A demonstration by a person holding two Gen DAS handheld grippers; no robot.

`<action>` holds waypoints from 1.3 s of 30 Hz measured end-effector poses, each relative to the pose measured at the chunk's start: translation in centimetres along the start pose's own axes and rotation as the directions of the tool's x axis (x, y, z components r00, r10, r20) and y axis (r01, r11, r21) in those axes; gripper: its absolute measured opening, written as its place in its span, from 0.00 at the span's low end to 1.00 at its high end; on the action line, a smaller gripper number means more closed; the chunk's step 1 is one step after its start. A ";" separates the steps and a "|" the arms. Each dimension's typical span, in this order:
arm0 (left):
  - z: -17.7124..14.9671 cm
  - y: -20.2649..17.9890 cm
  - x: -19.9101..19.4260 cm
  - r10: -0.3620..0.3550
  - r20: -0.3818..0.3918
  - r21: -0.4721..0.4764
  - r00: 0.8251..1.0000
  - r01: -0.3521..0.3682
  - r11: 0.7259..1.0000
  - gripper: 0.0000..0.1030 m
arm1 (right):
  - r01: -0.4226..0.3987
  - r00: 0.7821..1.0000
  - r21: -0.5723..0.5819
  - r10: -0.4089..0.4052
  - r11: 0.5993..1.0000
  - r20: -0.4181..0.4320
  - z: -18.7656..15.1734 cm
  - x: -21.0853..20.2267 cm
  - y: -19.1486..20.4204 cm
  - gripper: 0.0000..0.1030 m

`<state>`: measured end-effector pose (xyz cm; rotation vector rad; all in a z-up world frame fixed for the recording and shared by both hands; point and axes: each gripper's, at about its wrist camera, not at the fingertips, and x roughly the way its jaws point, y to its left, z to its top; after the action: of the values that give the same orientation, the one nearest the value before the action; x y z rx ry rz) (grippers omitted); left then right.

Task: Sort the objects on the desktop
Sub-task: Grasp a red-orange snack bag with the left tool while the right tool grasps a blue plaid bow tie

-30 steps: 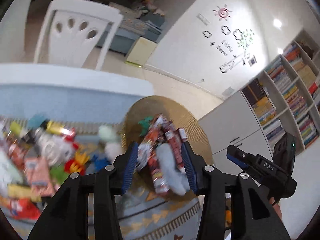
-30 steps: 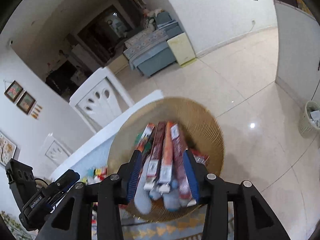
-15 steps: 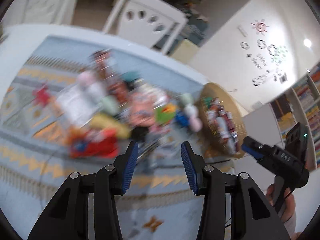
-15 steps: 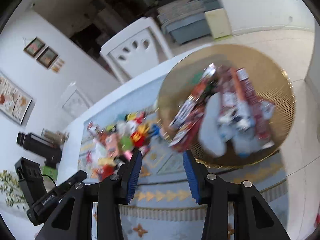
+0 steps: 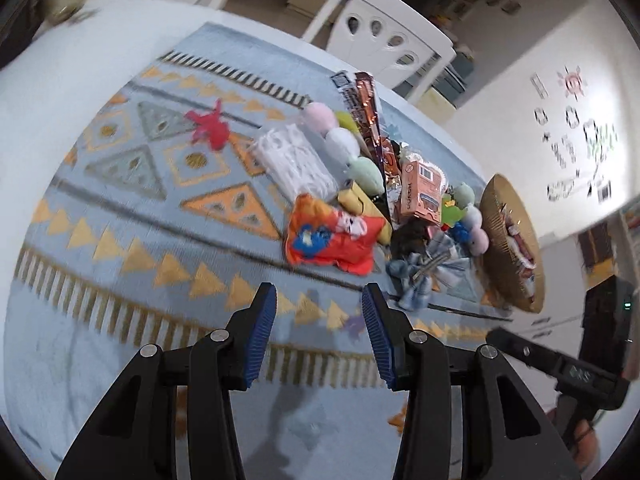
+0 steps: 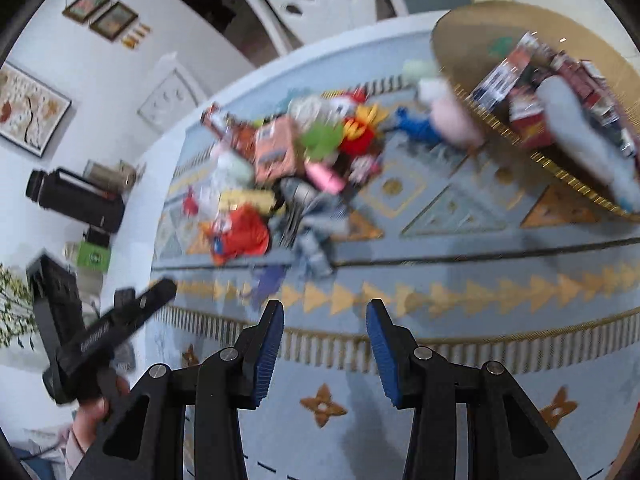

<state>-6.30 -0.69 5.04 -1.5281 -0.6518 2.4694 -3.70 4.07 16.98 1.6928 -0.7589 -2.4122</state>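
A pile of mixed objects lies on the blue patterned cloth (image 5: 132,200): an orange-red snack bag (image 5: 332,240), a pink box (image 5: 420,192), a white packet (image 5: 294,160), pastel plush balls (image 5: 340,140), long snack sticks (image 5: 366,100) and a blue-grey checked cloth (image 5: 424,276). A round woven basket (image 5: 512,240) at the right end holds snack packets and a pale plush. My left gripper (image 5: 318,332) is open and empty, short of the pile. My right gripper (image 6: 325,344) is open and empty above the cloth's near edge. The pile (image 6: 280,168) and the basket (image 6: 472,40) show blurred in the right wrist view.
A white chair (image 5: 384,36) stands behind the table. A small red toy (image 5: 210,128) lies apart at the left of the pile. A black flask (image 6: 76,198) and a green box (image 6: 94,256) stand at the table's left end.
Both grippers have swung away from the basket, where they hovered over the packets, and back toward the near side of the table. The views now face the pile. Both stayed open.
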 end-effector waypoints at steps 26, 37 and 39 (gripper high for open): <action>-0.1 -2.8 2.7 -0.090 -0.169 0.179 0.981 0.120 0.977 0.41 | 0.055 0.998 0.053 -0.055 0.997 0.000 0.4 0.3 -0.9 0.41; 2.3 -5.0 5.5 0.025 -0.166 0.394 0.986 0.043 0.918 0.41 | 0.058 0.998 0.059 -0.057 0.997 -0.016 0.2 0.7 -1.5 0.41; 2.0 -6.1 7.0 0.086 -0.167 0.451 0.982 -0.001 0.893 0.41 | 0.058 0.998 0.063 -0.058 0.996 -0.014 0.2 0.7 -1.5 0.41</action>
<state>-11.85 6.68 2.80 -1.5577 -0.0045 2.2543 -3.78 5.24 15.77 1.7755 -0.8036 -2.4379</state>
